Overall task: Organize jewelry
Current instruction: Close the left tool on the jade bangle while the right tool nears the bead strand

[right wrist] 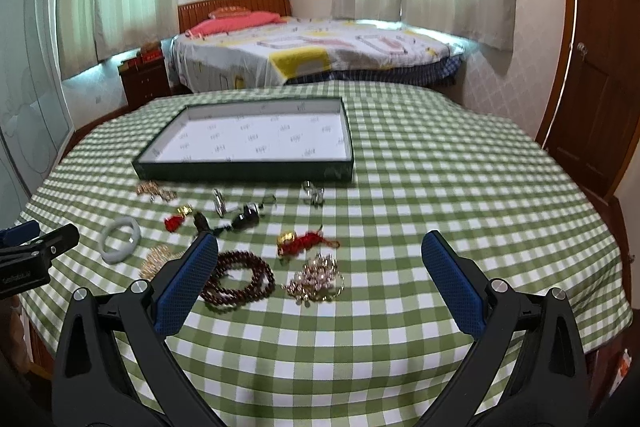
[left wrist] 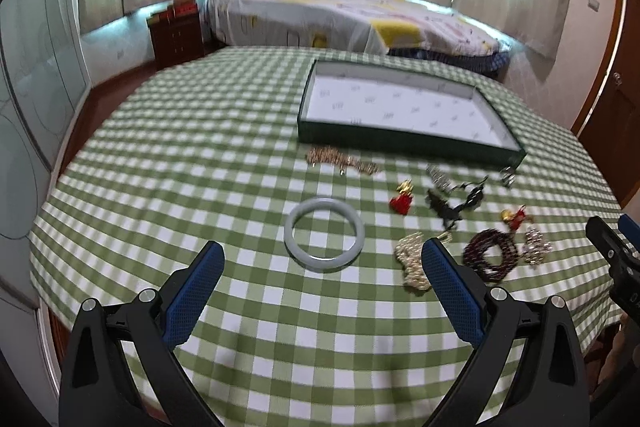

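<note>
A dark green tray (left wrist: 404, 141) (right wrist: 240, 171) with a white printed lining lies empty on the checked table. Jewelry lies loose in front of it: a pale jade bangle (left wrist: 324, 215) (right wrist: 120, 239), a dark red bead bracelet (left wrist: 490, 255) (right wrist: 240, 277), a pearl-and-gold piece (left wrist: 412, 259) (right wrist: 316, 277), a gold chain (left wrist: 342, 159) (right wrist: 156, 191), red tassel charms (left wrist: 402, 197) (right wrist: 304, 241) and a black cord piece (left wrist: 456, 201) (right wrist: 236, 219). My left gripper (left wrist: 324, 259) is open just short of the bangle. My right gripper (right wrist: 320, 249) is open above the bead bracelet and pearl piece.
The green-and-white checked cloth (left wrist: 200, 155) (right wrist: 460, 187) covers a round table. A bed (left wrist: 340, 15) and a wooden nightstand (left wrist: 176, 35) stand behind it. A wooden door (right wrist: 596, 87) is at the right. The other gripper shows at each view's edge (left wrist: 616, 255) (right wrist: 32, 251).
</note>
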The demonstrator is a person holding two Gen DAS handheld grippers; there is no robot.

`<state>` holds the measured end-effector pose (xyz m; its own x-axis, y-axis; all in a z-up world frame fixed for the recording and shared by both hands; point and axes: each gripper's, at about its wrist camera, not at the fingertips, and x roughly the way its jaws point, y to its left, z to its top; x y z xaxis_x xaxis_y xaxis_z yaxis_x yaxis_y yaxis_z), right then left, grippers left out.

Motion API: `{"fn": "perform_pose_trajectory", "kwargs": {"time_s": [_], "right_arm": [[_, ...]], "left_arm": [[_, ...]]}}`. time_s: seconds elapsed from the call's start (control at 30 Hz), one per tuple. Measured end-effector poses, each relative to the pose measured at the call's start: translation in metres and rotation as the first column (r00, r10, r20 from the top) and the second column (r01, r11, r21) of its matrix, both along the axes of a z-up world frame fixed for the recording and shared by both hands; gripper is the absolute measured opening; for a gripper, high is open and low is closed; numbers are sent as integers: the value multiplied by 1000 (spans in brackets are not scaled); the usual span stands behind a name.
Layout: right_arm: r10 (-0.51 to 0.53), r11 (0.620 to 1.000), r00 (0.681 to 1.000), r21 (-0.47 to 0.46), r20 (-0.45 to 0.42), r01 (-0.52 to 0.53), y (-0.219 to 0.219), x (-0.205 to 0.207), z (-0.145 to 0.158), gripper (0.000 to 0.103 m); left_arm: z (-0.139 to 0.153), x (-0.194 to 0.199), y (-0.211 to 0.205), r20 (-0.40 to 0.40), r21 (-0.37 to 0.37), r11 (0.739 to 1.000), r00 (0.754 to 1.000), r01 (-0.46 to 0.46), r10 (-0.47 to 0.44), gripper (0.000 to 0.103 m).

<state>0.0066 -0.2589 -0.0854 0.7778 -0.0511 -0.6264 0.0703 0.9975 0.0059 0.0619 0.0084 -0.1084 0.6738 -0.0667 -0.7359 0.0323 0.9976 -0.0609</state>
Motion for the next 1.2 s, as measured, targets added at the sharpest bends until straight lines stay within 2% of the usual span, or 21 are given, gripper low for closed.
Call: {"fn": "perform_pose_trajectory", "kwargs": {"time_s": [0.3, 0.57, 0.83, 0.97, 1.0, 1.03, 1.07, 1.2], "right_arm": [[15, 1000, 995, 27, -94, -13, -1, 21, -33, 99], [34, 998, 992, 47, -121, -28, 0, 30, -43, 99], [66, 996, 990, 66, -128, -58, 7, 34, -45, 99], [98, 994, 986, 61, -134, -90, 16, 35, -46, 99], [106, 993, 986, 62, -132, -99, 18, 35, -45, 99], [113, 993, 985, 62, -130, -105, 21, 35, -45, 99], [119, 992, 985, 61, -129, -112, 23, 35, -45, 99], [148, 988, 981, 61, -126, -141, 31, 36, -46, 98]], "left_arm": [[-35, 40, -1, -54, 43, 999, 999, 4, -2, 96], [-61, 64, -5, -122, 51, 998, 992, 24, -18, 96], [-64, 68, -2, -100, 69, 997, 995, 37, -30, 95], [-63, 63, 2, -81, 71, 996, 996, 45, -40, 88], [-62, 62, 3, -72, 70, 996, 996, 49, -44, 84], [-61, 60, 3, -64, 73, 996, 997, 53, -49, 73], [-60, 58, 3, -56, 74, 996, 997, 58, -54, 69], [-60, 56, 3, -53, 76, 996, 997, 56, -52, 69]]}}
